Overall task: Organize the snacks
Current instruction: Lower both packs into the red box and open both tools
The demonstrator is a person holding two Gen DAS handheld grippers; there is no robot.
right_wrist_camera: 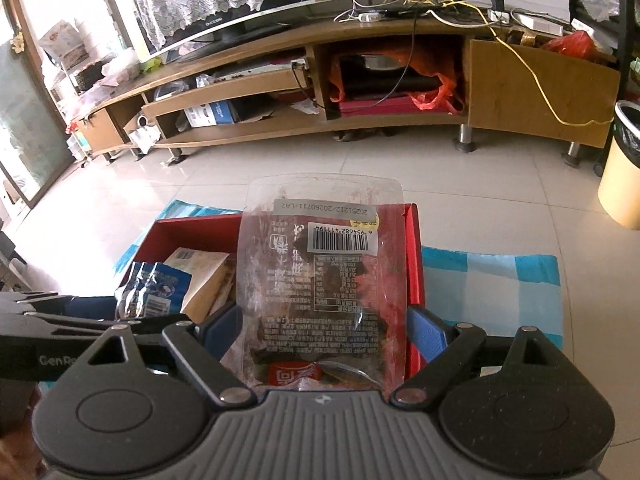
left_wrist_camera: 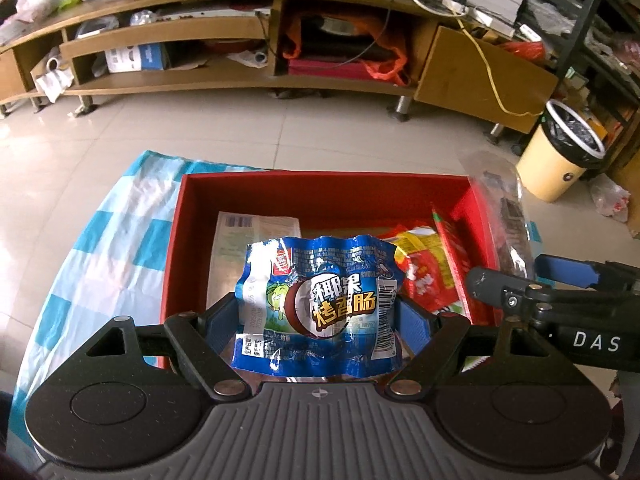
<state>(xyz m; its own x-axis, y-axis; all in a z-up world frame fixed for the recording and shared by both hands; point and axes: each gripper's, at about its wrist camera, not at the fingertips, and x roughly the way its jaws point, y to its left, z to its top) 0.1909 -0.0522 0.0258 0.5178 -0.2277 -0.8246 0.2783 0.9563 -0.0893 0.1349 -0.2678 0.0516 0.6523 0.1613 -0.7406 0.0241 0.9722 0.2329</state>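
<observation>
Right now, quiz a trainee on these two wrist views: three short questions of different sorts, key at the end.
1. True or false: the left gripper grips a blue sausage packet.
2. What is the right gripper holding? A) a clear packet B) a bottle C) nothing
3. Fill in: both packets are held over a ___ box on a checked cloth.

Key: 1 true; 2 A, the clear packet; 3 red.

Daylight floods in from a window [right_wrist_camera: 32, 60] at left, glaring off the pale floor tiles [right_wrist_camera: 460, 184]; edges bow heavily, detail stays sharp.
</observation>
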